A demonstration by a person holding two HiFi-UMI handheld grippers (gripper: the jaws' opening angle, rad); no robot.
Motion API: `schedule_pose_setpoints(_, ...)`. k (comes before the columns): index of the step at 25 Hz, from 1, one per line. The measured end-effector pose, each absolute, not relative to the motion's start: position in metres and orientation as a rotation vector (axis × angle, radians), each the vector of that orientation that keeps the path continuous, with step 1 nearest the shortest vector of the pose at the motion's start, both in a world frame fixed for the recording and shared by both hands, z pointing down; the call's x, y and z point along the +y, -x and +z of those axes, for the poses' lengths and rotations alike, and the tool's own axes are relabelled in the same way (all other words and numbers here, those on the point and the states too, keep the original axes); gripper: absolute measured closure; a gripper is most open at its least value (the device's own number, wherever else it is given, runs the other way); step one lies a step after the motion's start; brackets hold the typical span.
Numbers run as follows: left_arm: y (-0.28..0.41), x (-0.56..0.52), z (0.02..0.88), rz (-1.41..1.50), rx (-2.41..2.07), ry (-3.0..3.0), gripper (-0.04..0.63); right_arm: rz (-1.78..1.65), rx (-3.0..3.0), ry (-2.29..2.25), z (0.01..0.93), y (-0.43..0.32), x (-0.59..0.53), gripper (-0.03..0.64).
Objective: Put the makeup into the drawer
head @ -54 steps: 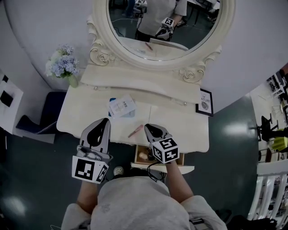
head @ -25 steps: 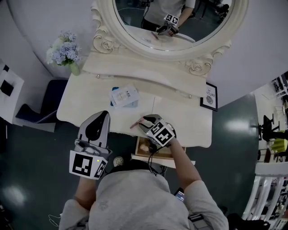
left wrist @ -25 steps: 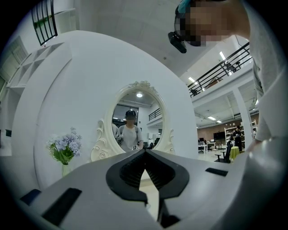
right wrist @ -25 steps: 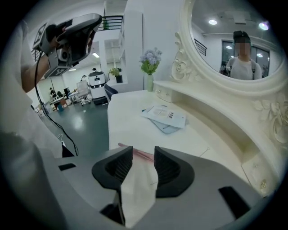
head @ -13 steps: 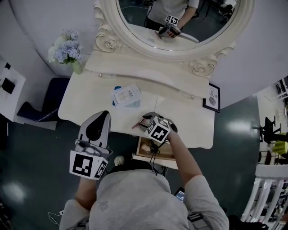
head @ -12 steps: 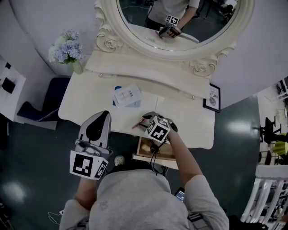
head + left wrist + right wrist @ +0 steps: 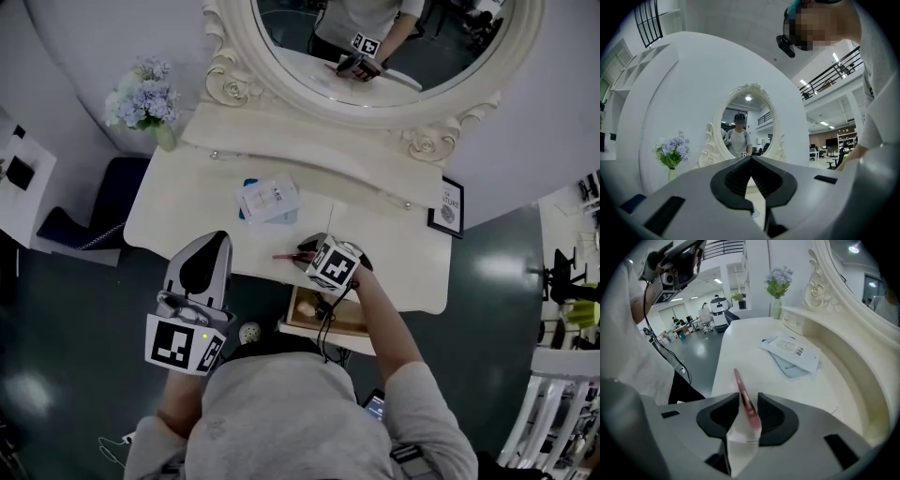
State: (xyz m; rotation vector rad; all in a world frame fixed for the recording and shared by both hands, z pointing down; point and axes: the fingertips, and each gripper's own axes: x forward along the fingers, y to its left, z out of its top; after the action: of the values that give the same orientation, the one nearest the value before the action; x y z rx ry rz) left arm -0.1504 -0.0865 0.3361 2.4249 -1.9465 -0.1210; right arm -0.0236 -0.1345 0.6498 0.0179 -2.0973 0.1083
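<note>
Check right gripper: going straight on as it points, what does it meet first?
Probably the pink makeup pen, already between the jaws of the right gripper, which have just been closing; dresser top lies right under it.

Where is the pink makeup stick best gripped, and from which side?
Grip its middle from above, closing across its narrow width: the pink makeup stick lies flat and slender on the table. The right tool, jaws just closing, straddles it.
</note>
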Motion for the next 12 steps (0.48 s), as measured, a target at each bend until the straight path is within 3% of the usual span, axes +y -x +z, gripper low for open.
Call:
schedule_pose_setpoints(5,0.1513,-0.0876,0.3353,-0.128,-1.943,-2.426,0.583,0.13,-2.104,-0.052,0.6501,0.0252,-0.1341,0.553)
schedule_pose_setpoints(12,0.1485,-0.0873,0.3359,-0.121,-1.928,-2.442,0.583,0.134,-2.129,-0.132,0.6479,0.0224,-0.1277,0.558)
